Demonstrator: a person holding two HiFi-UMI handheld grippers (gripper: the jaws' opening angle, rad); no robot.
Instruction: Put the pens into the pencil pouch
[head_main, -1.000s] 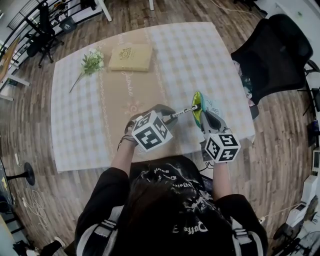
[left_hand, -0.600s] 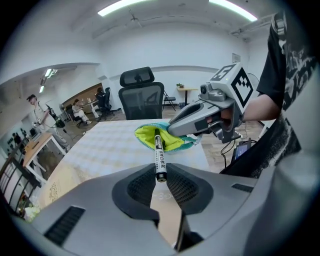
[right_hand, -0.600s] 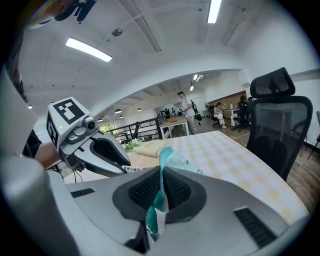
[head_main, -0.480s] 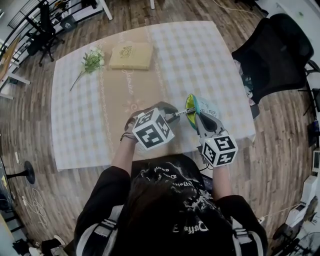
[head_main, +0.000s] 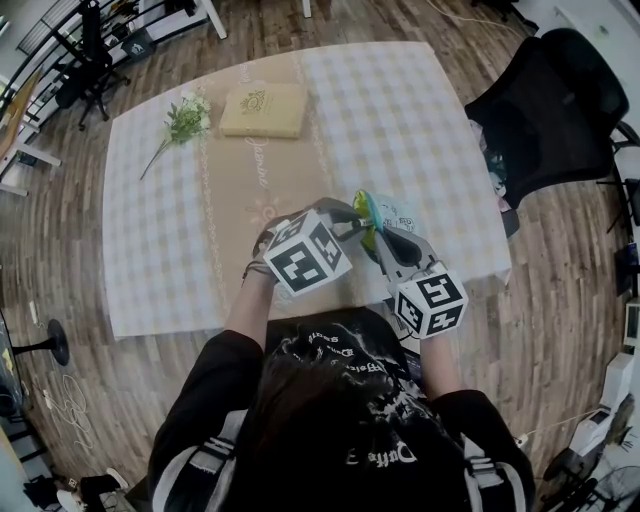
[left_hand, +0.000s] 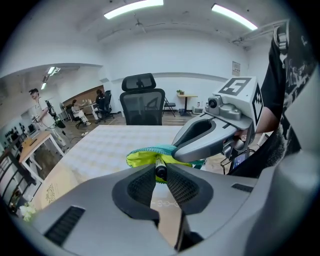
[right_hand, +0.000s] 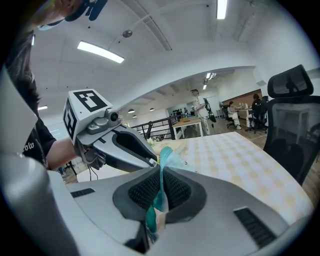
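In the head view my left gripper (head_main: 343, 222) is shut on a black pen (head_main: 352, 229), which points right into the mouth of the pencil pouch (head_main: 366, 208). The pouch is teal outside and yellow-green inside, and it hangs above the table's near edge. My right gripper (head_main: 378, 238) is shut on its rim from the near side. The left gripper view shows the pen's end (left_hand: 160, 170) pinched between the pads, with the pouch (left_hand: 145, 156) just beyond and the right gripper (left_hand: 212, 135) across it. The right gripper view has teal pouch fabric (right_hand: 161, 187) clamped between the jaws.
A checked cloth covers the table (head_main: 390, 110). A tan book (head_main: 262, 112) and a sprig of flowers (head_main: 185, 122) lie at its far left. A black office chair (head_main: 545, 100) stands to the right of the table. People sit at desks far off in the room.
Both grippers have shifted left and risen together, carrying the pouch and the pen. Less of the pen shows between the left jaws and the pouch mouth.
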